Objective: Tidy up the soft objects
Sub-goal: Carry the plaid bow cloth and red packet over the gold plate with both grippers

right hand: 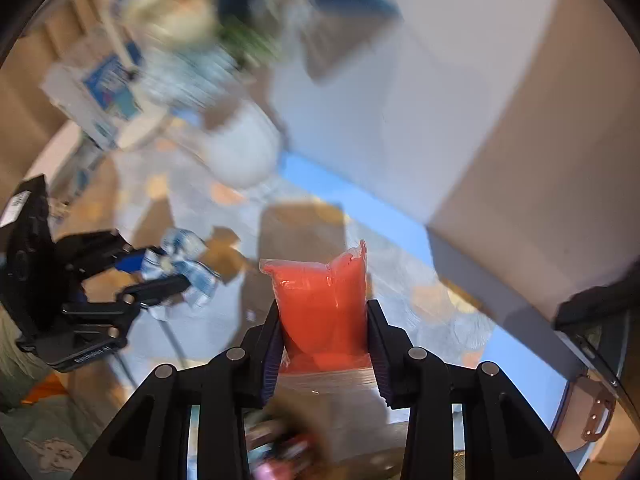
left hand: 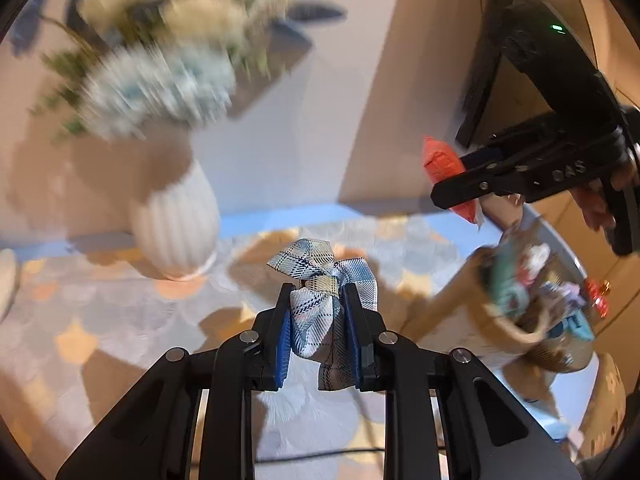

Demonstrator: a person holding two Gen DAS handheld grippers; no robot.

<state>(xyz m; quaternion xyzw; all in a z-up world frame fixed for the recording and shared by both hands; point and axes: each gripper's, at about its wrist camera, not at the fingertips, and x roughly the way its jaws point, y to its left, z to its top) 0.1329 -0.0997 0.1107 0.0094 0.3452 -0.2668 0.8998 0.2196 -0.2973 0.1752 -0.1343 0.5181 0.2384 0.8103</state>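
A blue-and-white plaid fabric bow [left hand: 320, 300] hangs above the patterned tabletop, pinched between the blue pads of my left gripper [left hand: 318, 304], which is shut on it. My right gripper [right hand: 326, 320] is shut on a soft orange-red packet in clear wrap [right hand: 322, 300], held in the air. The left wrist view shows that right gripper [left hand: 460, 176] at the upper right with the orange packet [left hand: 442, 164] sticking out of it. From the right wrist view, the left gripper [right hand: 160, 272] and the plaid bow [right hand: 188, 268] appear at the left.
A ribbed white vase [left hand: 176, 216] with blurred flowers [left hand: 160, 80] stands at the back left of the patterned table [left hand: 100, 320]. A woven basket [left hand: 532, 312] holding several small items sits at the right. A wall and a tan cabinet rise behind.
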